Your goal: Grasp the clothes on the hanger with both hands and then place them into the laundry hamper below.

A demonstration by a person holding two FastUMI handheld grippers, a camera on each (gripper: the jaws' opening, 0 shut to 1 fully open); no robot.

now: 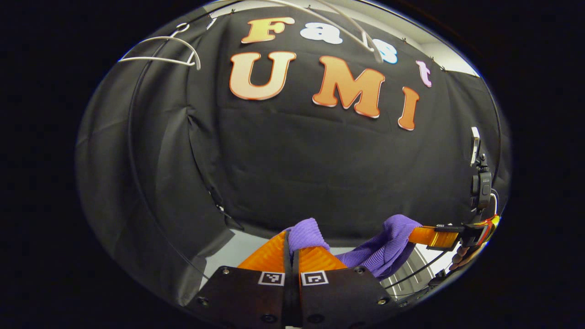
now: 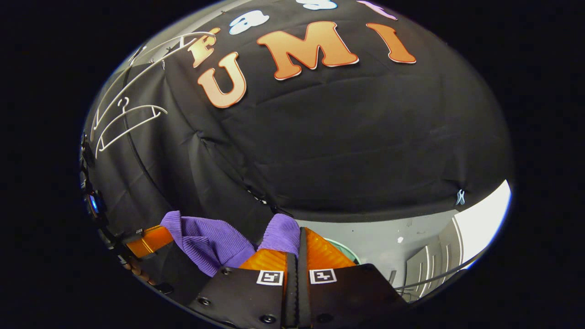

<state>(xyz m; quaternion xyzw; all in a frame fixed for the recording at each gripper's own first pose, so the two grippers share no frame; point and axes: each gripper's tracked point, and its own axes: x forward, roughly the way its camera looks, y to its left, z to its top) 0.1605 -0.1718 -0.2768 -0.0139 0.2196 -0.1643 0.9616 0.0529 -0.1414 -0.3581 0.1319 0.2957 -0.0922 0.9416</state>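
Observation:
A purple ribbed garment point(image 1: 384, 249) hangs stretched between my two grippers. In the left gripper view my left gripper point(image 1: 291, 246) is shut on one bunched end of the cloth, which pokes up between the orange fingers point(image 1: 269, 256). The right gripper point(image 1: 432, 237) holds the far end at the right. In the right gripper view my right gripper point(image 2: 298, 242) is shut on the purple garment point(image 2: 208, 242), and the left gripper point(image 2: 148, 242) grips the other end at the lower left. A pale green curved rim point(image 2: 343, 246), possibly the hamper, peeks out just behind my right fingers.
Bare white hangers point(image 1: 160, 48) hang on a rail at the upper left, and more hangers point(image 2: 128, 121) appear in the right gripper view. A white slatted piece point(image 2: 434, 262) stands on the grey floor at the lower right. The black cloth wall is close ahead.

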